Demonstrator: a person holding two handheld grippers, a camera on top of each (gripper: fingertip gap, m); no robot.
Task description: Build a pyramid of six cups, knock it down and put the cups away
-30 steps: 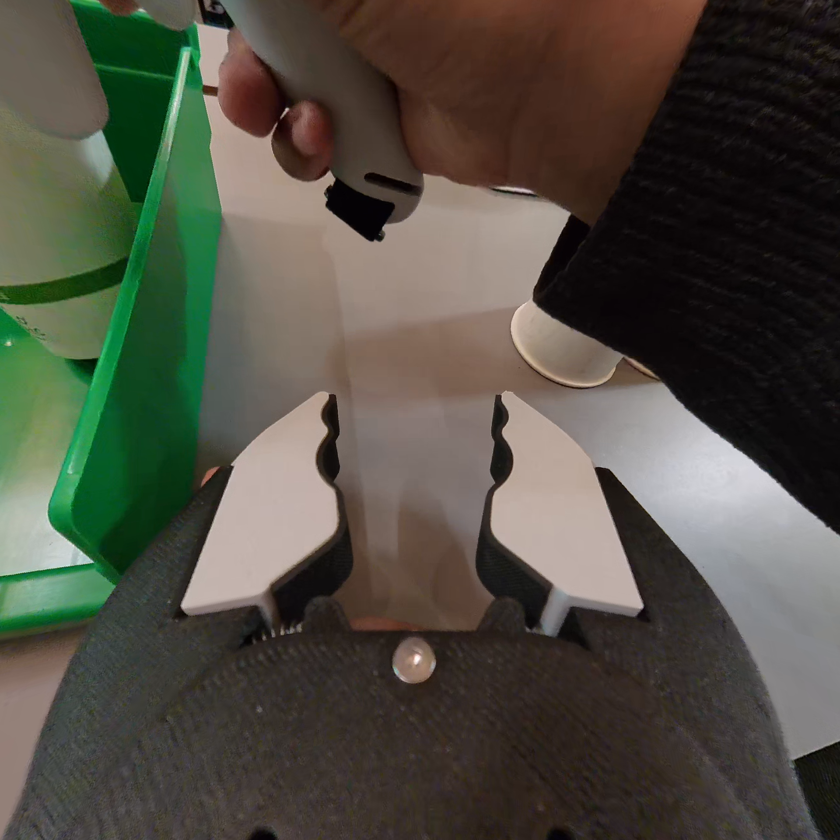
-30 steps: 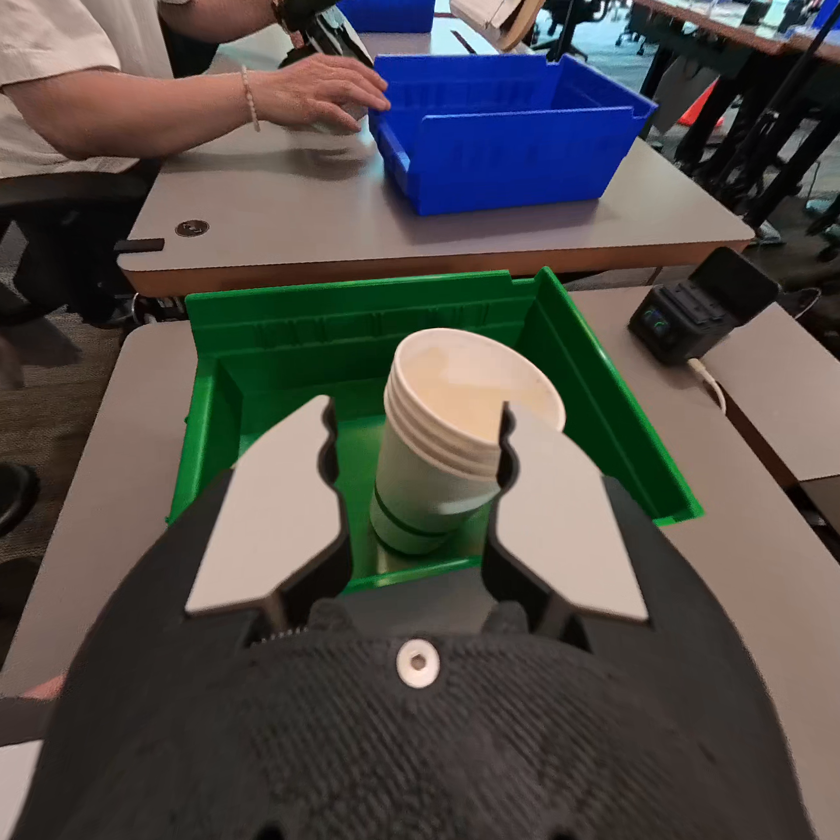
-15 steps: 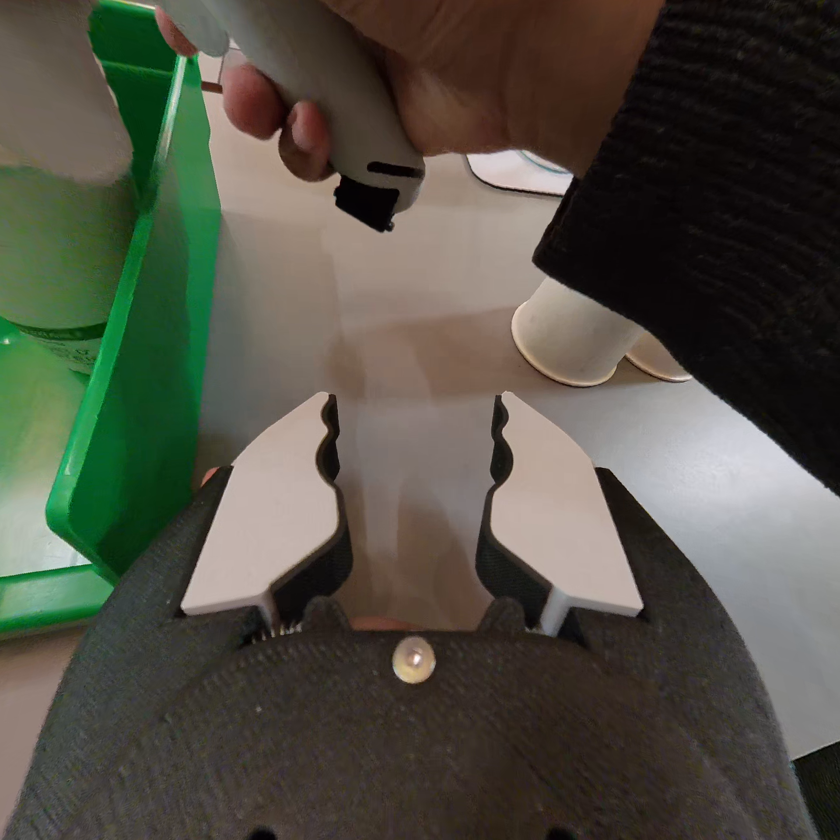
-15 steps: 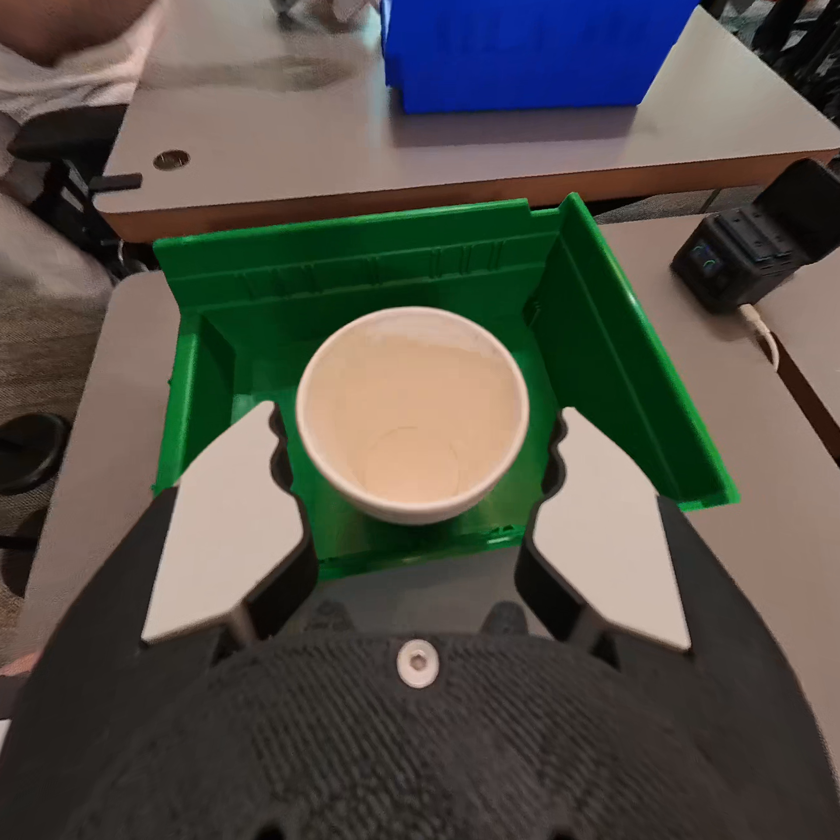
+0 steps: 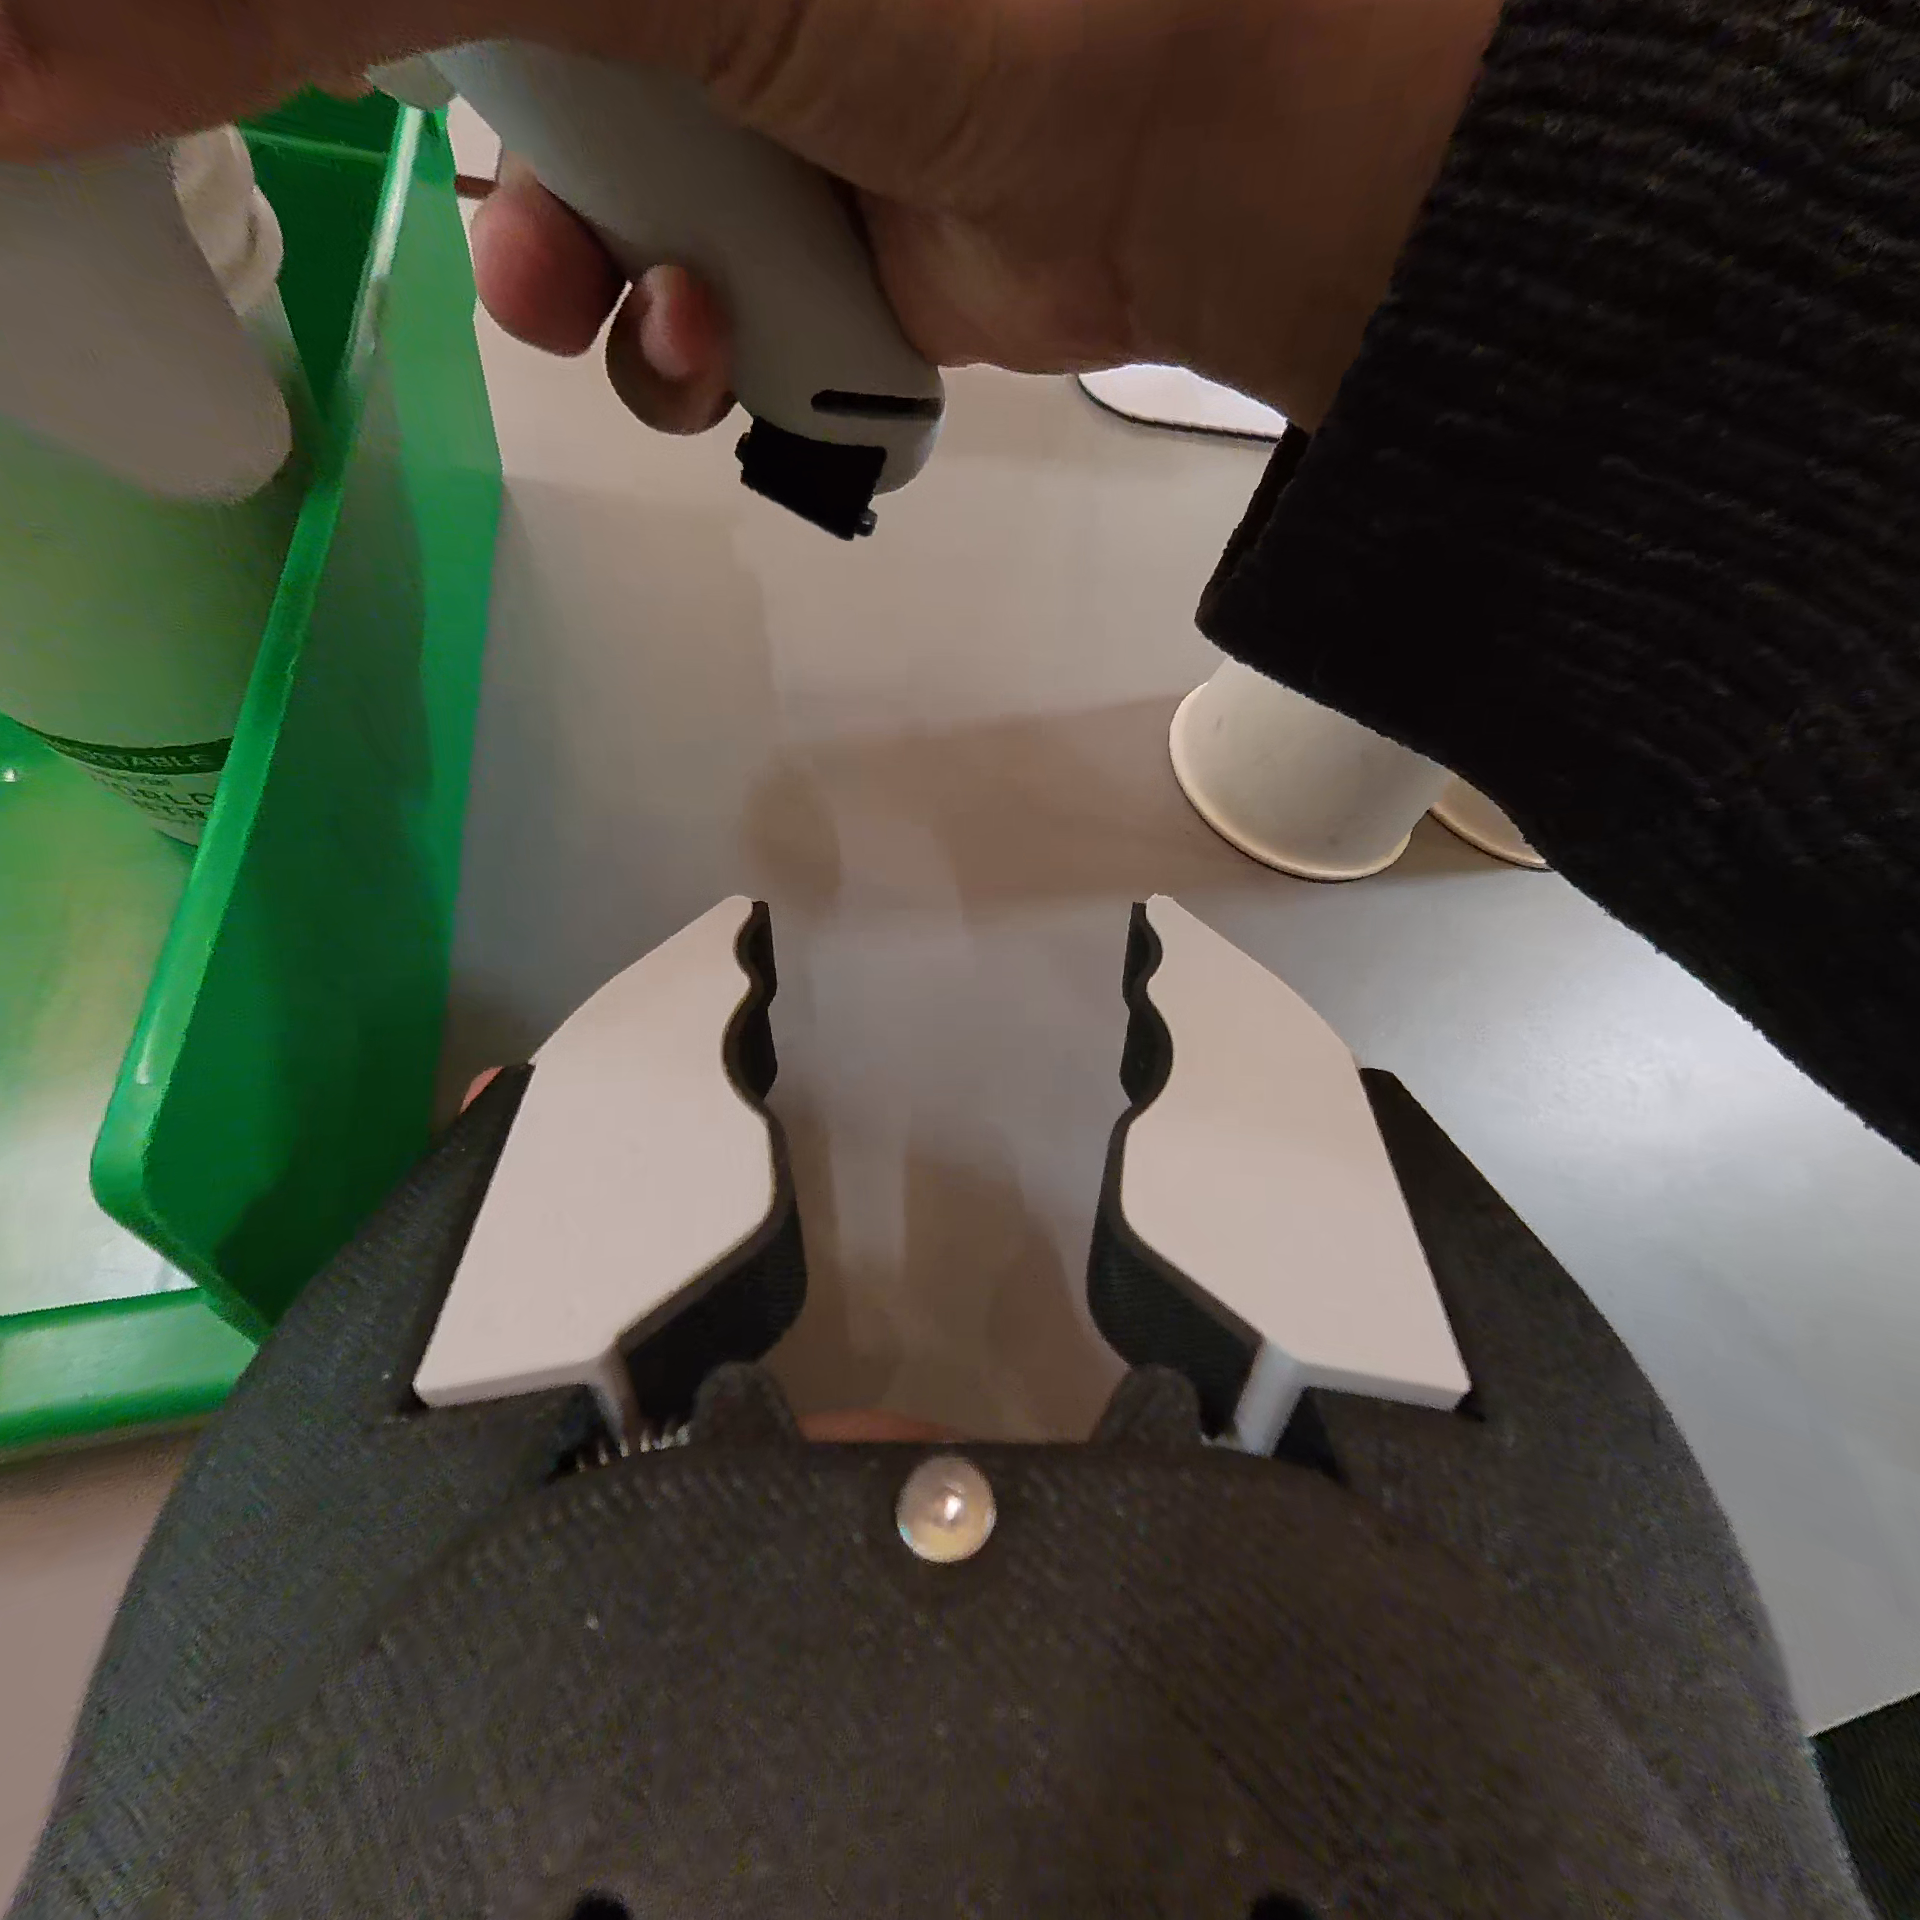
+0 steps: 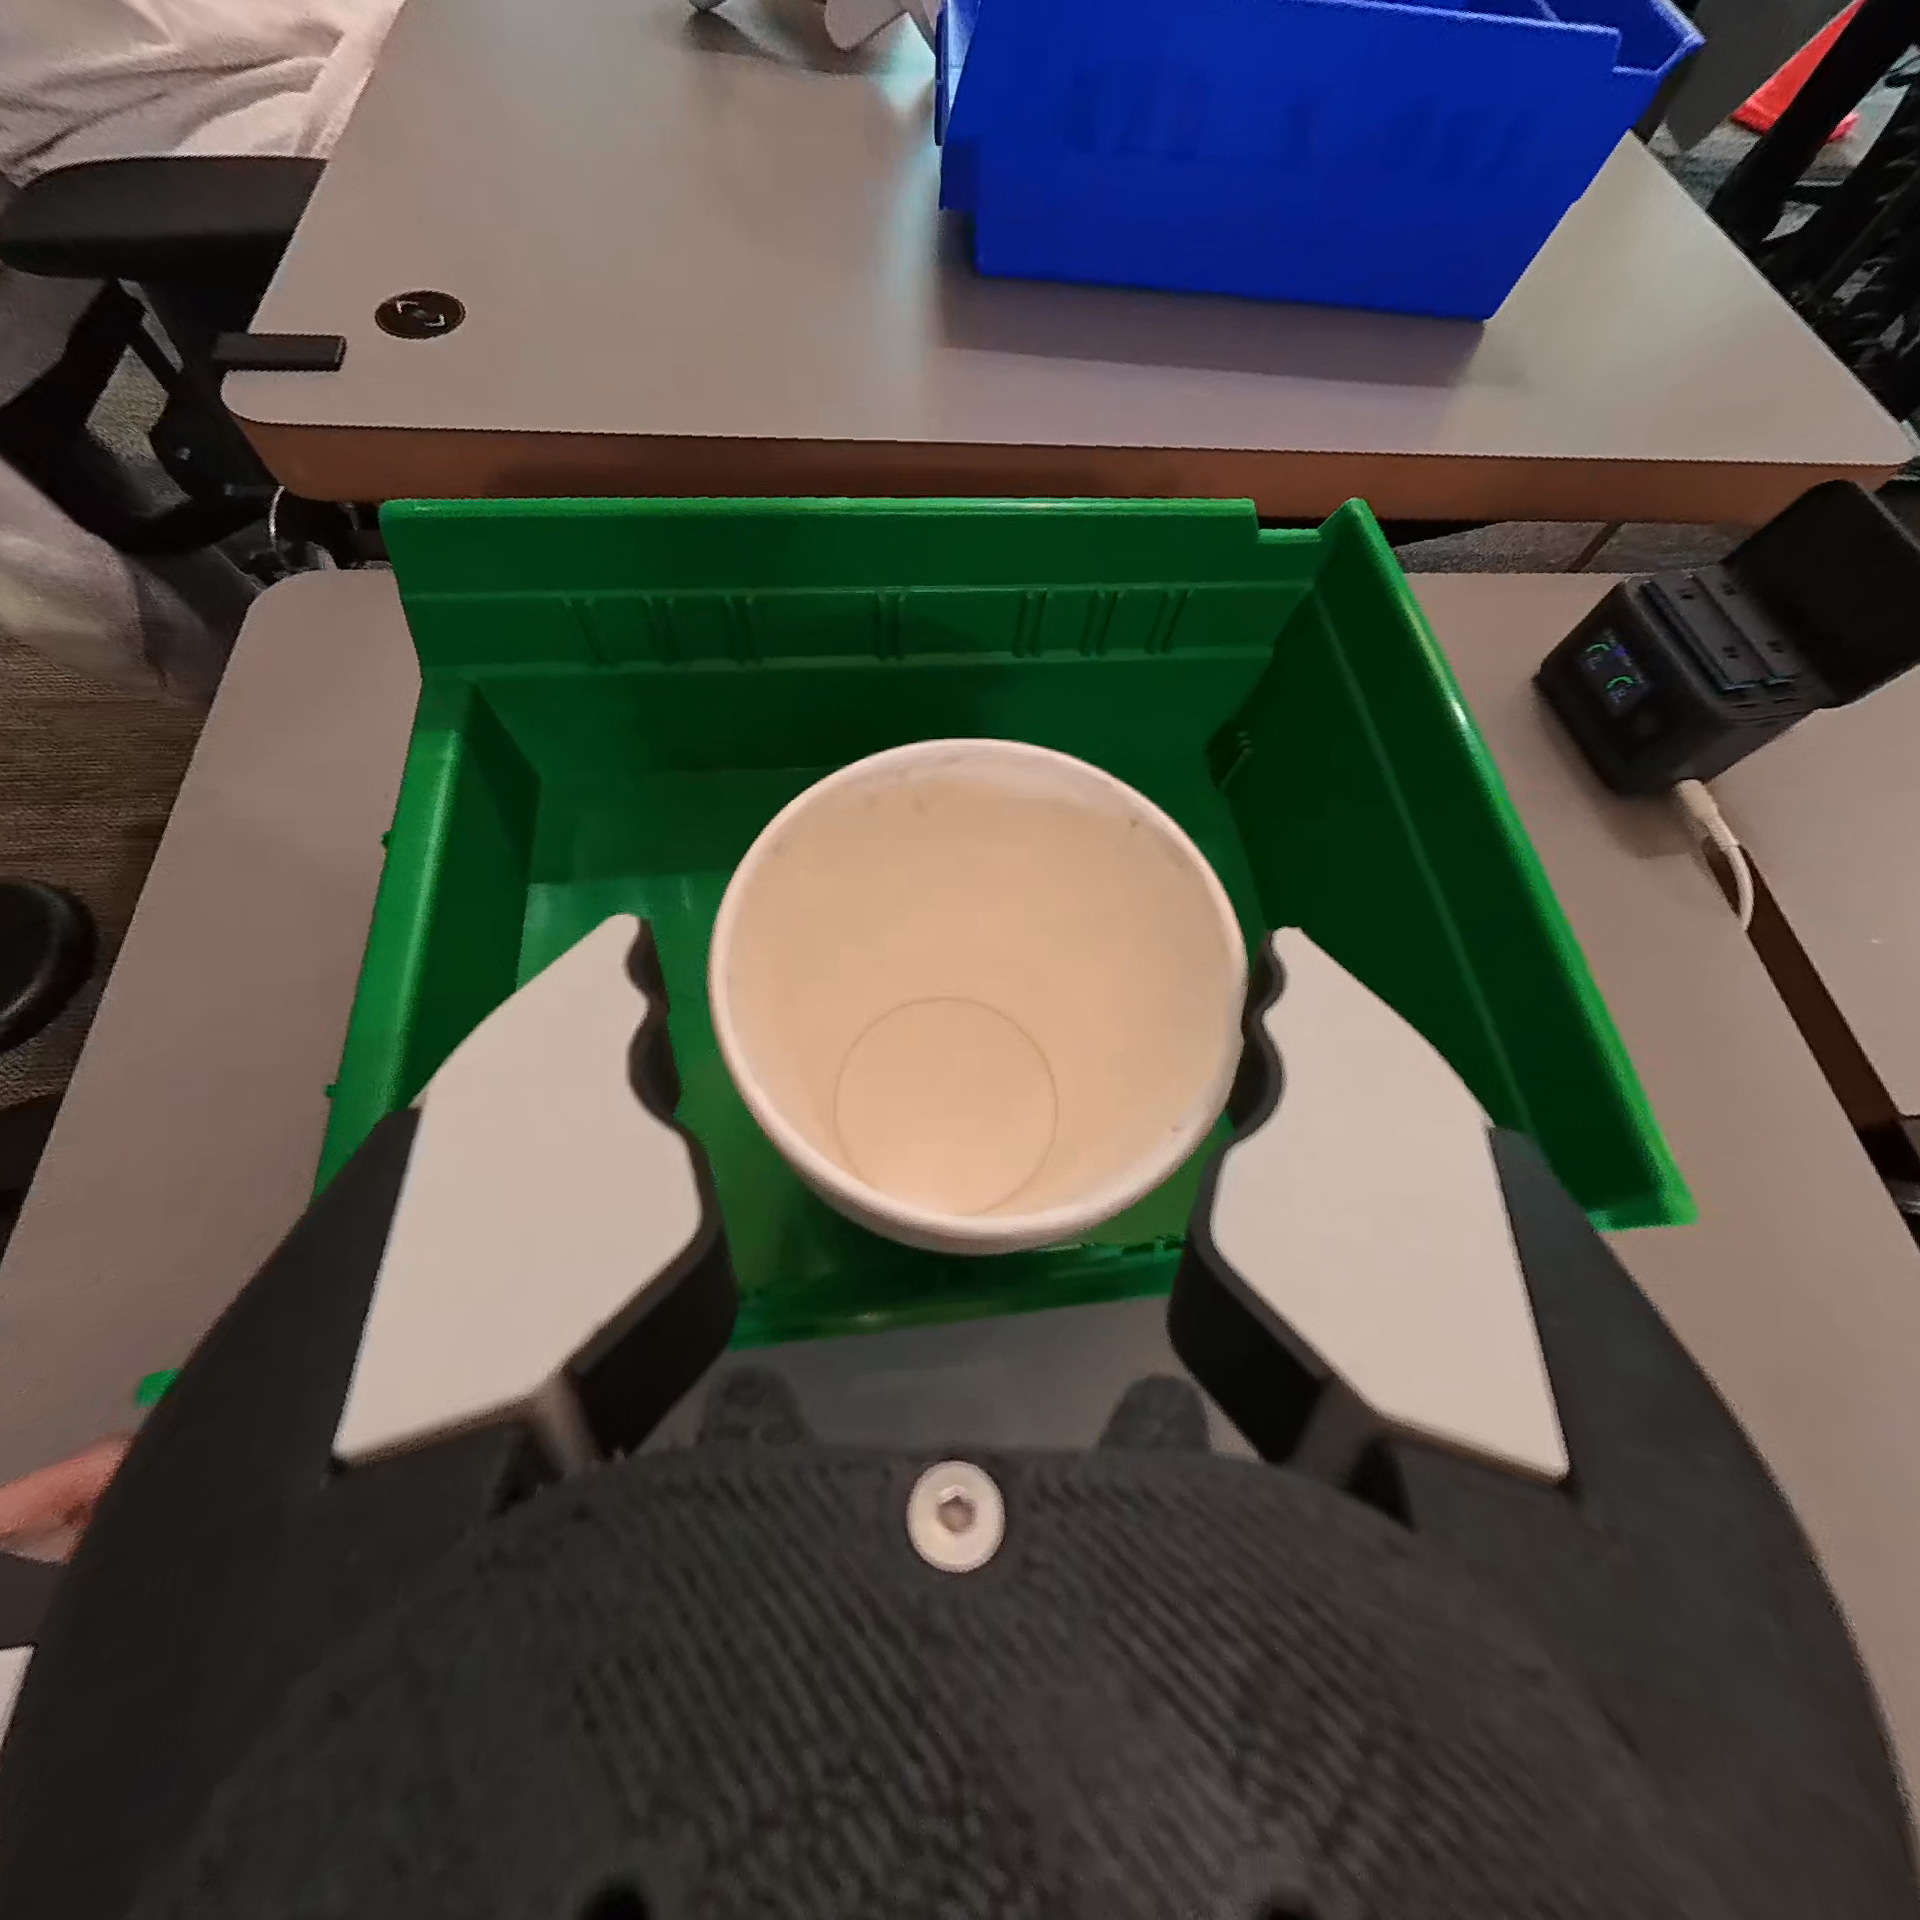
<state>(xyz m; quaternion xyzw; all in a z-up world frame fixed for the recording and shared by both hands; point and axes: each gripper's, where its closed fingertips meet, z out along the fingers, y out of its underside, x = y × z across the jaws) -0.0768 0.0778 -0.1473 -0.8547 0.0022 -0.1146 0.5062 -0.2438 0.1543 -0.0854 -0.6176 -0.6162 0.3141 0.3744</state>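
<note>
One white cup [image 6: 977, 997] stands upright in the green bin [image 6: 1455, 831] at frame centre, between the right gripper's [image 6: 951, 997] wide jaws. The left gripper [image 5: 951, 977], jaws apart and empty, hovers over bare bench [image 5: 644, 727]; two upturned cups [image 5: 1299, 790] sit at right.

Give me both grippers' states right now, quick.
Left gripper: open, holding nothing, over bare table beside the green bin.
Right gripper: open, jaws either side of the paper cup in the green bin, not clamping it.

Lighting: even, soft indoor light from above; moderate brightness. Shadows: broad, diffuse patch on the bench [image 5: 935, 727] under the hand [image 5: 1039, 156]. Glare: small highlight on the green bin [image 5: 384, 260] rim. Blur: near cup [image 5: 114, 416] smeared, out of focus. Distortion: wide-angle bending at the edges of both views.
</note>
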